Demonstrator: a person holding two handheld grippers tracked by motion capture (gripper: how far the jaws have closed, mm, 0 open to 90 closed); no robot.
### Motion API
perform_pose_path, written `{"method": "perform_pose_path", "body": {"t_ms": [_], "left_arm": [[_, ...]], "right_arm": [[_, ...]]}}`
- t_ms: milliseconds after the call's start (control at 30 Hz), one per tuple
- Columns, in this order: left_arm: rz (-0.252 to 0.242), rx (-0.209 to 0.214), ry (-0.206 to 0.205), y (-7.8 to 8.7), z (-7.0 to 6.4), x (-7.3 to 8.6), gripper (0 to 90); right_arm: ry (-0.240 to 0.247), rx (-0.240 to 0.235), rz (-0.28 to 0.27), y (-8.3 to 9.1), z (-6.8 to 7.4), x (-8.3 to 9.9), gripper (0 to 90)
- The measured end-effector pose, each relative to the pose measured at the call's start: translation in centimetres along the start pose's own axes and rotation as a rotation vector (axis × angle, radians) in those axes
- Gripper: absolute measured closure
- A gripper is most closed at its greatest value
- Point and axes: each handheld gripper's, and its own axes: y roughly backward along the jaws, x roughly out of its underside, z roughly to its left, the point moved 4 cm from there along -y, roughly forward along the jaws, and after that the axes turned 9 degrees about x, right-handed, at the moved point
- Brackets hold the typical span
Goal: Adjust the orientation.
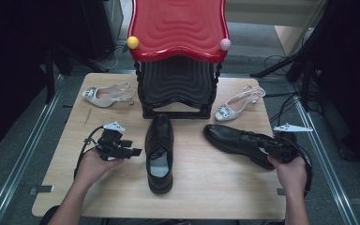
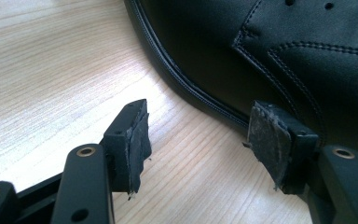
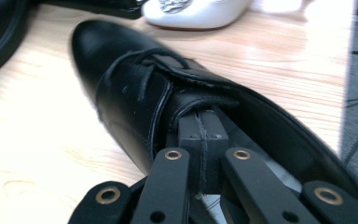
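Right claw [image 1: 275, 149] clenched inside the right black shoe [image 1: 236, 139], left claw [image 1: 130, 152] released beside the middle black shoe [image 1: 159, 150], rack [image 1: 178, 89] behind.

Overhead light falls evenly on the wooden table [image 1: 192, 187], while everything around it at nine and three o'clock sinks into dark. Glare bleaches the white sandal [image 3: 196, 11] at twelve o'clock in the right gripper view, soft-focused; the left gripper view's nearest jaws blur slightly.

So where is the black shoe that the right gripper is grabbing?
In the high view, the black shoe lies on the table's right side, toe pointing left, just below the white heeled shoe.
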Motion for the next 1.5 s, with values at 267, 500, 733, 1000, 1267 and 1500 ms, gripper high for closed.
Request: {"method": "perform_pose_path", "body": {"t_ms": [267,500,733,1000,1267,1500], "left_arm": [[-0.007,0.004,-0.008,0.2,-0.2,0.1,38.4],[-0.015,0.008,-0.012,0.3,-0.1,-0.1,38.3],[-0.031,0.015,-0.002,0.2,0.0,-0.2,38.2],[-0.027,0.014,-0.008,0.3,0.1,-0.4,38.1],[-0.019,0.007,-0.012,0.1,0.0,-0.4,38.0],[-0.013,0.005,-0.011,0.2,0.0,-0.4,38.0]], "right_arm": [[0.028,-0.042,0.010,-0.2,1.8,-0.2,90.0],[0.024,-0.044,0.000,0.7,1.2,-0.1,84.8],[0.014,-0.103,-0.053,2.5,1.5,-0.3,75.9],[0.007,-0.118,-0.026,1.6,1.9,0.6,69.2],[0.012,-0.140,0.020,0.4,2.8,0.9,67.0],[-0.010,-0.156,0.059,-1.4,3.9,0.9,67.9]]}}
